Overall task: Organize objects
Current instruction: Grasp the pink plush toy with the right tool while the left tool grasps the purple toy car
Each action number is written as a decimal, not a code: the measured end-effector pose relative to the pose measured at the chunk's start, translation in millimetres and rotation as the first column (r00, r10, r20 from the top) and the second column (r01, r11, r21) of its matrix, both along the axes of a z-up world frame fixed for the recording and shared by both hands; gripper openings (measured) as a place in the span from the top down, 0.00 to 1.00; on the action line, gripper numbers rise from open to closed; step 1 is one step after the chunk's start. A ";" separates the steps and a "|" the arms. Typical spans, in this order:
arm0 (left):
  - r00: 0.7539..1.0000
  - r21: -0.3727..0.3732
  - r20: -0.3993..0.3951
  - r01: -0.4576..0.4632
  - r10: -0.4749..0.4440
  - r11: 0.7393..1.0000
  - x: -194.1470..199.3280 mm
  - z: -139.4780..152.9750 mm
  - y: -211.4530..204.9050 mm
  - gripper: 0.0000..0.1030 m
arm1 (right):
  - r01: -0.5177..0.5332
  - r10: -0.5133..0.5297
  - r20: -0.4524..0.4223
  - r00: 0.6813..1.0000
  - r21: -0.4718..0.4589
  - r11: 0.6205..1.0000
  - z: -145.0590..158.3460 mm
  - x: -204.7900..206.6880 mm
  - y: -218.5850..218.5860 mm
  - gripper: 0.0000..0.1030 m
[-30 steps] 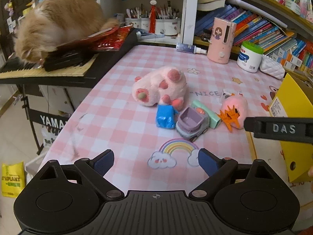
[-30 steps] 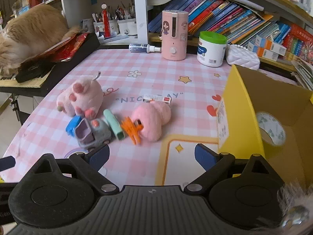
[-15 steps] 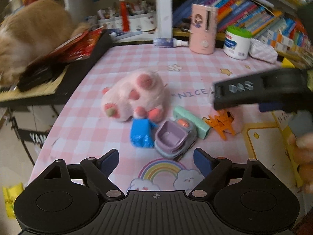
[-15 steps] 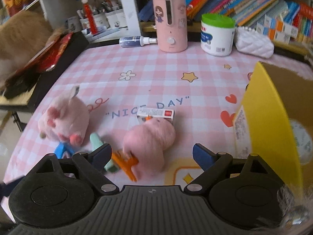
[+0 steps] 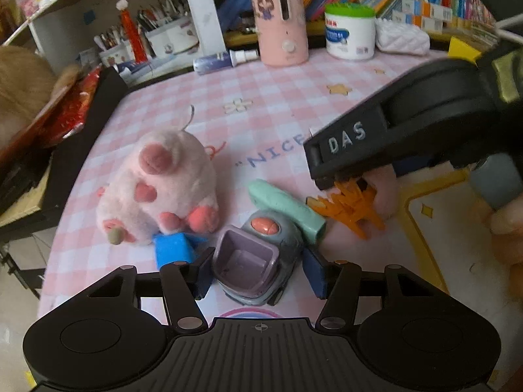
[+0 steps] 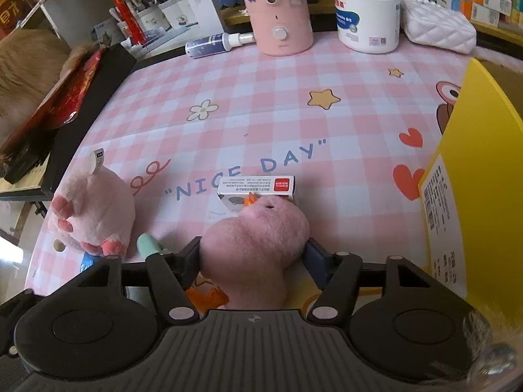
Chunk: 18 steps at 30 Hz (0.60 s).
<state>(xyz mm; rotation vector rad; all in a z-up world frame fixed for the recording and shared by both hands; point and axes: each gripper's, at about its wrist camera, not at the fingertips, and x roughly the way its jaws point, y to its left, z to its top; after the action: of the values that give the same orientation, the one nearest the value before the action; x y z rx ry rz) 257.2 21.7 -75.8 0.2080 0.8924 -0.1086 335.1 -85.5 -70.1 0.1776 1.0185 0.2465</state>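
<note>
Left gripper [image 5: 256,272]: jaws have just been closing and now bracket the grey-purple toy car [image 5: 258,258]; the left blue pad sits at the car's side, the right pad stands just off it with a sliver of gap, so no firm clamp shows.
Toy car: upright on the pink checked tablecloth [image 5: 268,98], open purple tub toward the camera, orange dome on top.
Neighbours of the car: blue block [image 5: 173,250] just to its left, mint-green tube [image 5: 284,205] leaning against its far side.
Right gripper [image 6: 253,256]: jaws have just been closing around the round pink plush [image 6: 258,241]; both pads press into its fur, which bulges between them.
Pink plush: lying on the cloth, orange feet [image 6: 209,294] poking out below the left finger, a small white box with a red label [image 6: 256,186] touching its far end.
Paw plush [image 5: 160,186]: larger pink toy on its side, pads up, left of the car and touching the blue block.
Yellow box [image 6: 483,176]: open, at the right edge of the table, near the pink plush.
Back of the table: pink dispenser [image 6: 278,9], green-lidded white tub [image 6: 367,13], spray bottle [image 6: 215,44] lying flat.
Far left: ginger cat [image 6: 29,65] on a black keyboard.
</note>
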 end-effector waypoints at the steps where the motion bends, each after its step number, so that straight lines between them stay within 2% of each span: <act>1: 1.000 -0.018 -0.002 -0.010 0.010 1.000 0.9 -0.4 1.8 0.46 | -0.003 0.003 0.001 1.000 0.003 1.000 -0.1 -0.2 -0.3 0.41; 6: 1.000 -0.034 0.002 -0.009 0.009 0.999 -1.5 -0.6 3.5 0.48 | -0.005 0.005 0.004 1.000 0.008 1.000 2.1 -2.9 -2.4 0.42; 10: 0.997 -0.195 -0.021 -0.077 0.074 0.978 -12.5 6.7 21.8 0.49 | -0.001 0.001 0.027 1.000 0.018 1.000 12.3 -11.8 -6.4 0.42; 12: 0.995 -0.224 -0.020 -0.099 0.097 0.969 -22.8 10.8 27.1 0.53 | 0.013 -0.015 0.037 0.999 0.029 0.999 18.8 -17.6 -11.1 0.42; 13: 0.994 -0.240 -0.021 -0.112 0.110 0.964 -27.6 12.7 29.9 0.61 | 0.021 -0.022 0.044 0.999 0.032 0.999 22.3 -21.0 -13.2 0.42; 16: 0.987 -0.297 -0.026 -0.158 0.157 0.942 -38.9 18.2 40.4 0.62 | 0.027 -0.029 0.063 0.998 0.041 0.999 31.5 -32.8 -18.2 0.42; 18: 0.985 -0.307 -0.005 -0.165 0.171 0.937 -45.5 22.4 44.5 0.63 | 0.028 -0.031 0.056 0.998 0.052 0.998 34.5 -40.0 -20.2 0.42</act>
<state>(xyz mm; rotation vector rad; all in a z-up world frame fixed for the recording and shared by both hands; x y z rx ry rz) 211.6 66.2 -53.4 -0.1571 0.8557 -0.0840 295.0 -105.7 -35.6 0.2305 0.9530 0.2492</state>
